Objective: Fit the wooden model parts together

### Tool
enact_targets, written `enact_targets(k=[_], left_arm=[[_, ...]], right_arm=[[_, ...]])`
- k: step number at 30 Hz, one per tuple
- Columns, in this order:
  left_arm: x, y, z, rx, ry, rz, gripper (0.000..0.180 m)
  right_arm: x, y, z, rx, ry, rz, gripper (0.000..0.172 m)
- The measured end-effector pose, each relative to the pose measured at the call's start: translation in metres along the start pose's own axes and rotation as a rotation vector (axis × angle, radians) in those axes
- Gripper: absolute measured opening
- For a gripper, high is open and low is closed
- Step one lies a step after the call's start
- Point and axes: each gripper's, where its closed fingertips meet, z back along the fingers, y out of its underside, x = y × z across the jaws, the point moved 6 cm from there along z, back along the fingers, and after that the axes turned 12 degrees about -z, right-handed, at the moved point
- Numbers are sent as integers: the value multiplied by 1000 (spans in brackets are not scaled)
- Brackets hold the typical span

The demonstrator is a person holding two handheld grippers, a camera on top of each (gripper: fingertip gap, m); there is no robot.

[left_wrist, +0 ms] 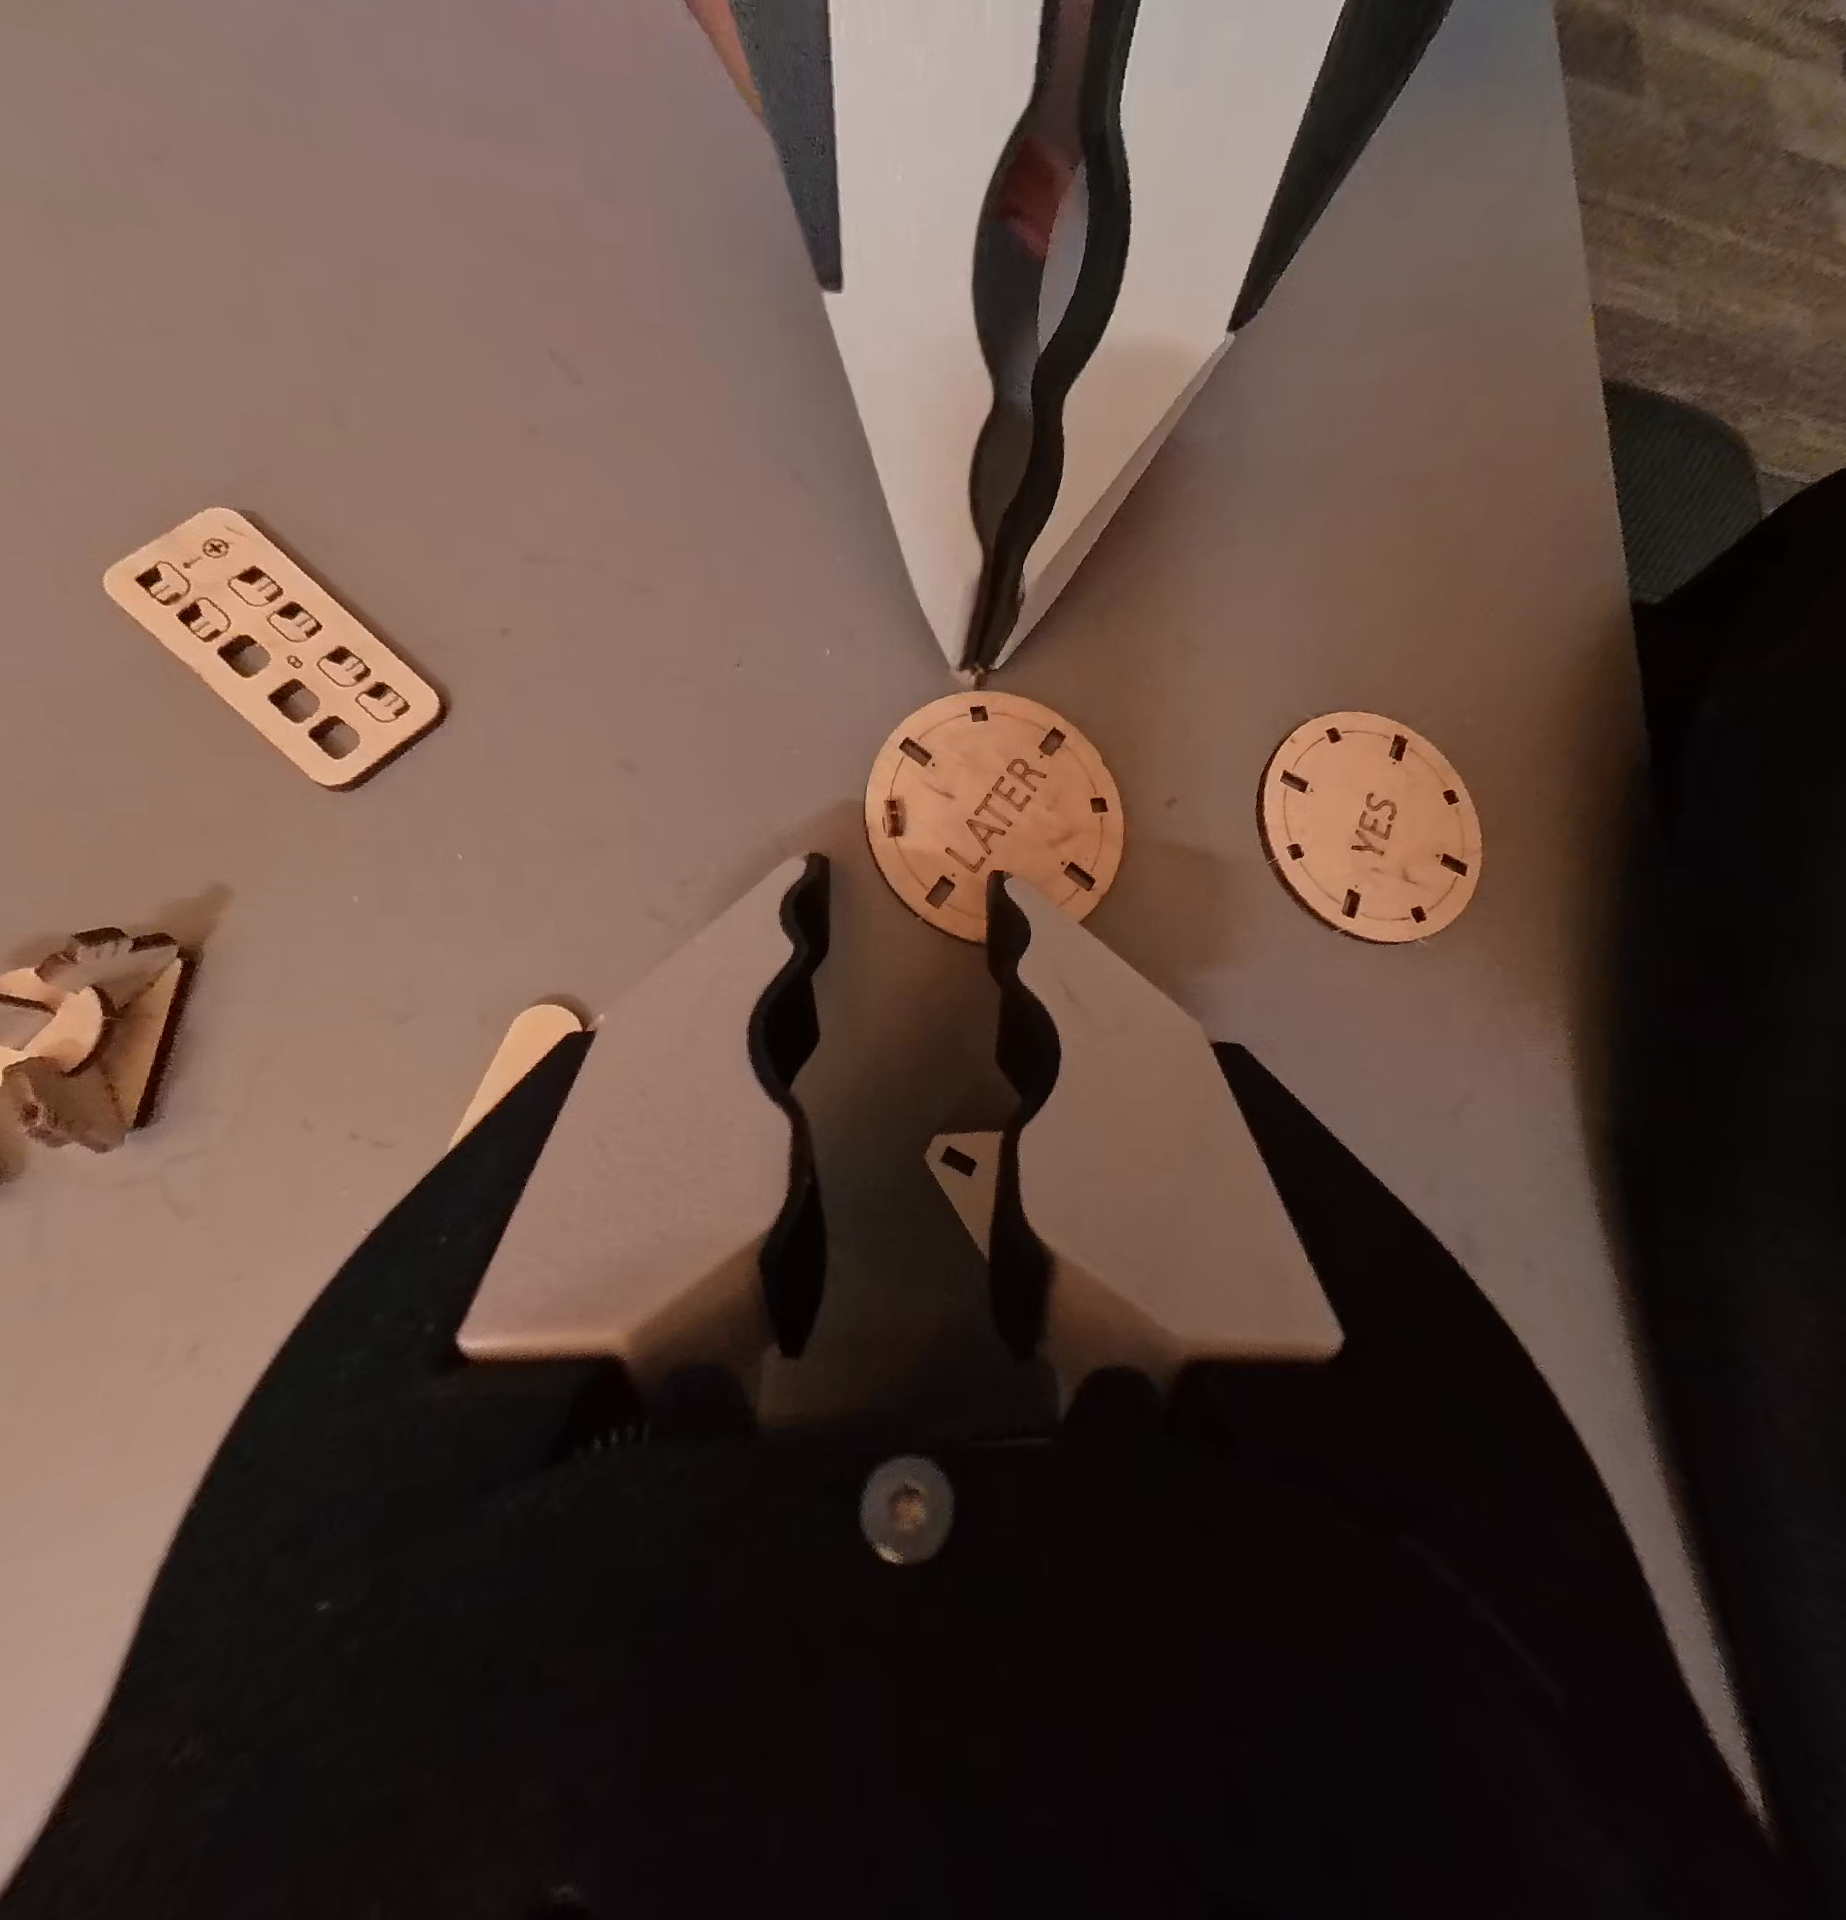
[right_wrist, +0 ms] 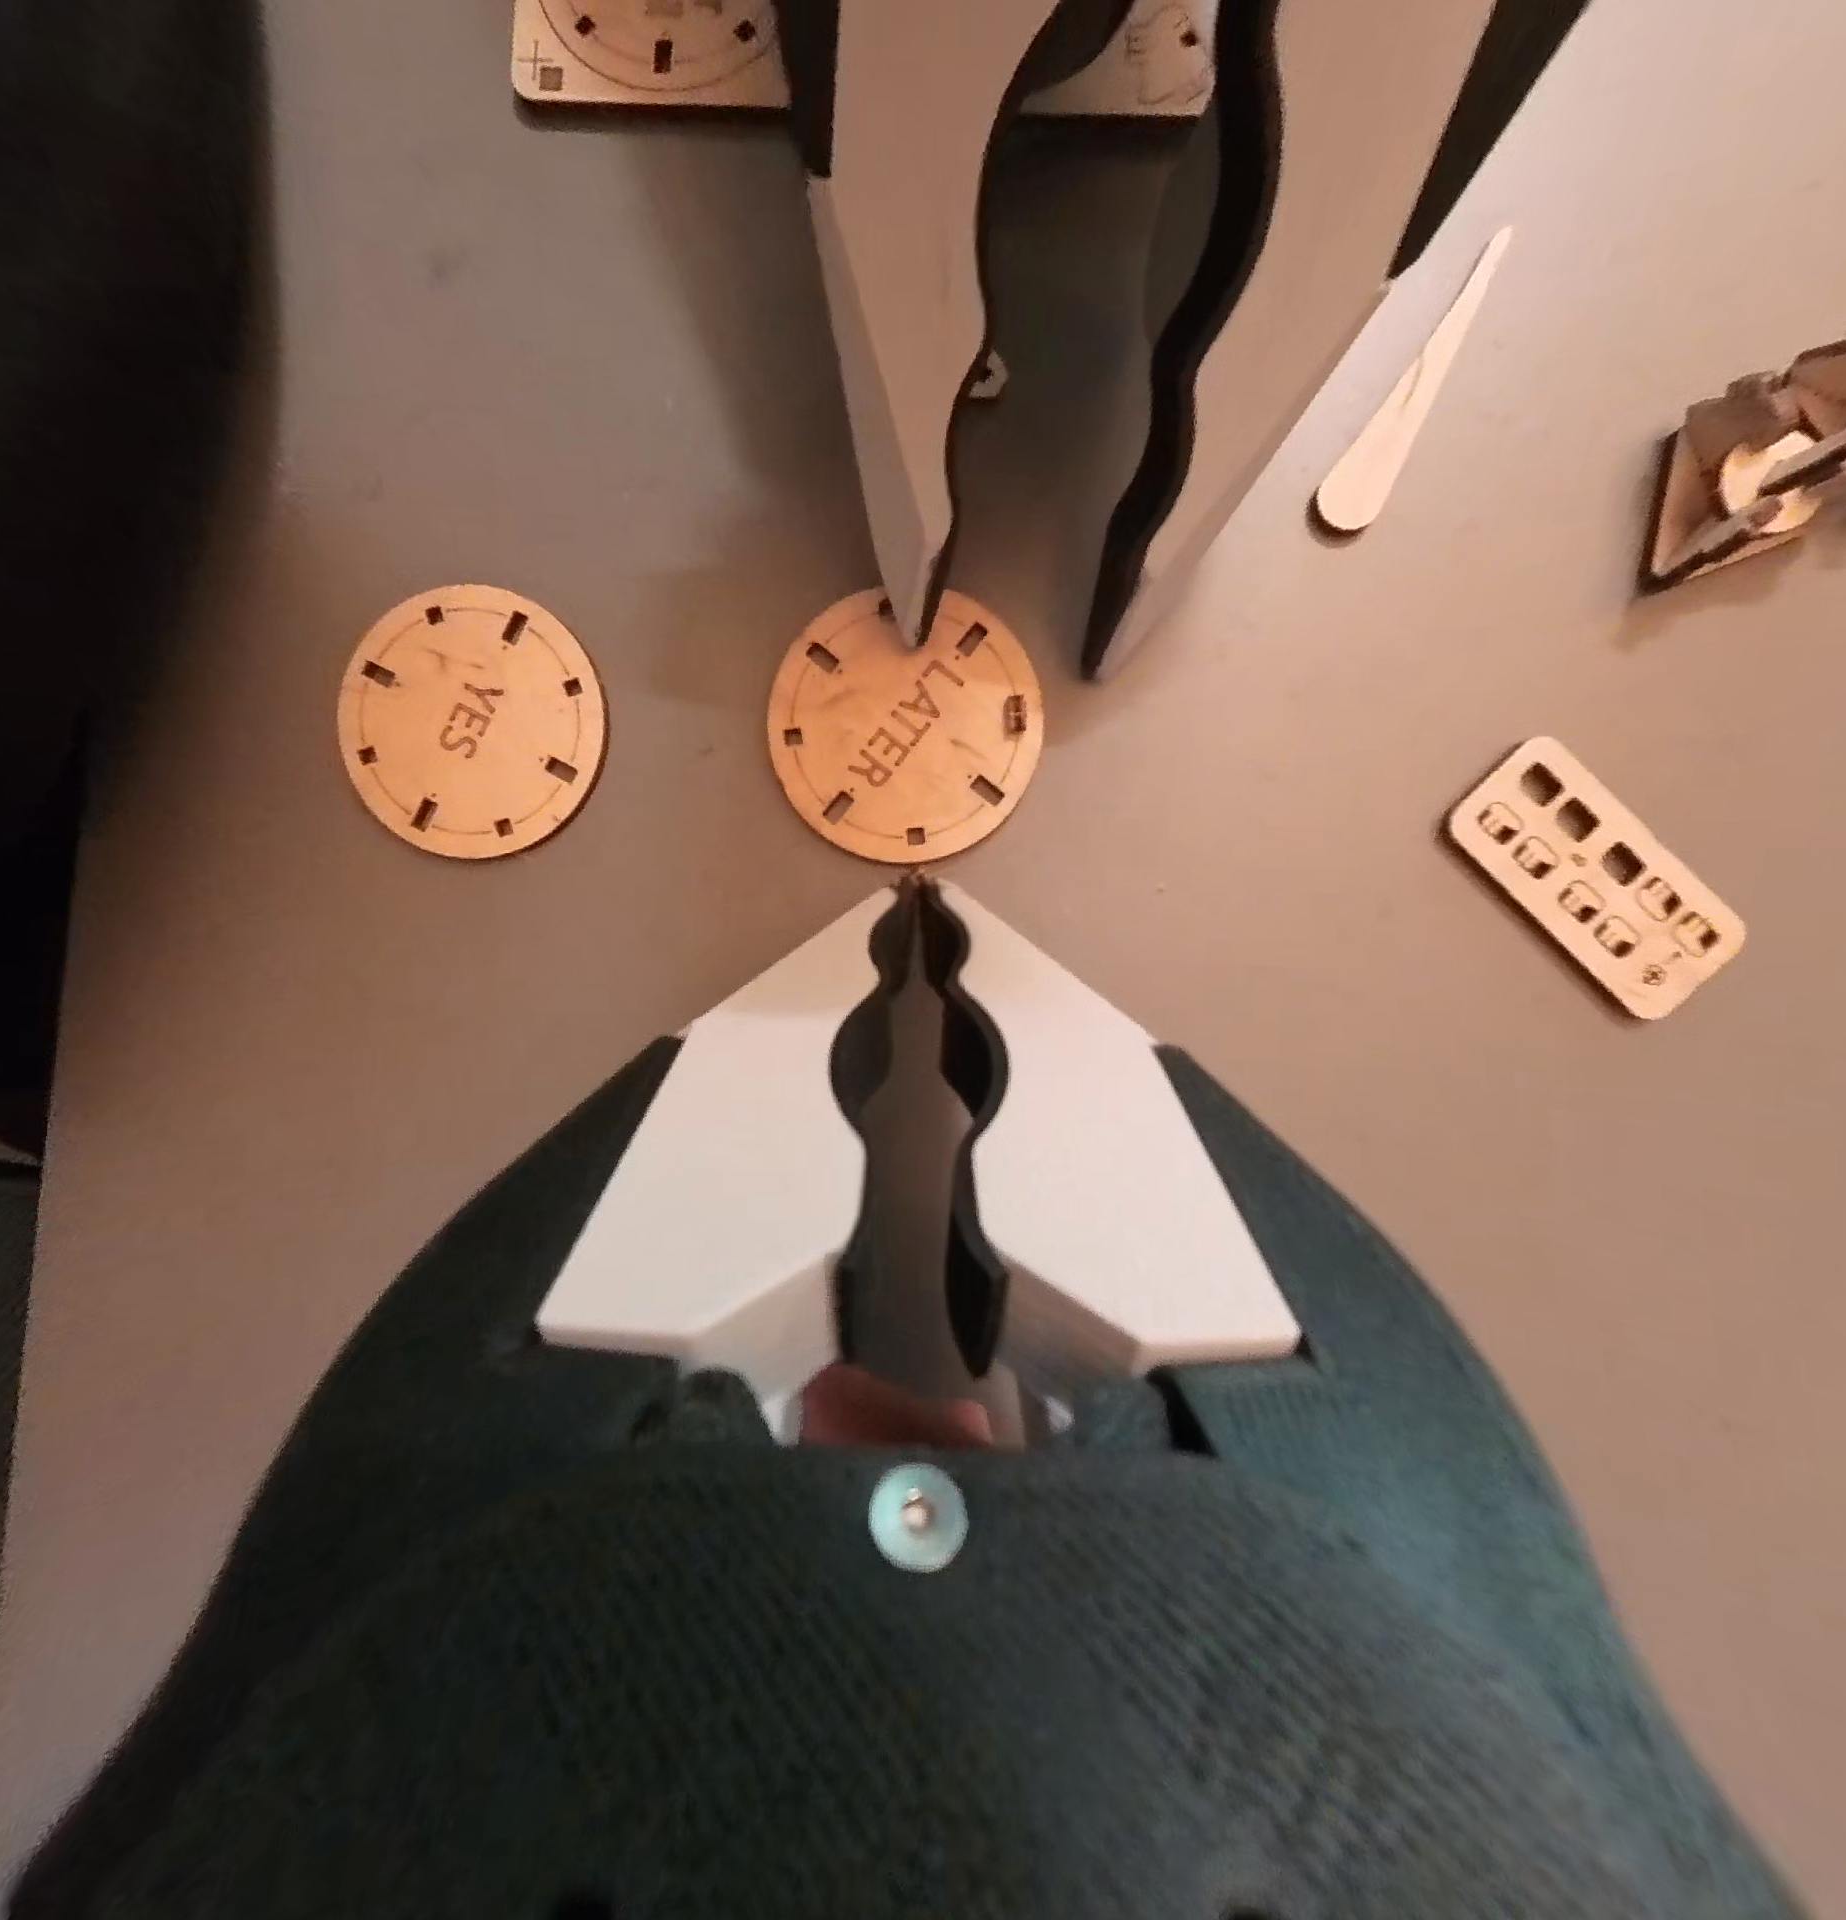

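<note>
Grey table [left_wrist: 483, 312] — left gripper [left_wrist: 906, 871] parted over a wooden disc [left_wrist: 992, 810]; right gripper [right_wrist: 917, 885] clenched, bare

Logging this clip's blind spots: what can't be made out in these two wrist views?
- Right gripper: whether its shut tips pinch a tiny piece; too small.
- Wooden panels, right wrist view: cut off by the top edge, partly behind the left gripper.
- Wooden assembly, left wrist view: cut off by the left edge.

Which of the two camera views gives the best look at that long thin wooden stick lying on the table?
The right wrist view: the wooden stick lies there nearly whole on the grey table, beside the far tongs. The left wrist view shows only its rounded end; the left tongs cover the rest.
</note>
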Motion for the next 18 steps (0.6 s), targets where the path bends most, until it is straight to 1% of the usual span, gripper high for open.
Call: enact_targets(k=[7,9,13,18], left_arm=[[3,1,2,-19,39,58,29],[4,1,3,-22,42,66,30],[4,1,3,-20,39,63,30],[4,1,3,-18,36,60,30]], right_arm=[[3,-3,6,-66,26,-5,0],[4,-2,5,-70,35,-5,0],[6,-1,0,-82,33,-3,5],[3,1,-2,-75,33,1,4]])
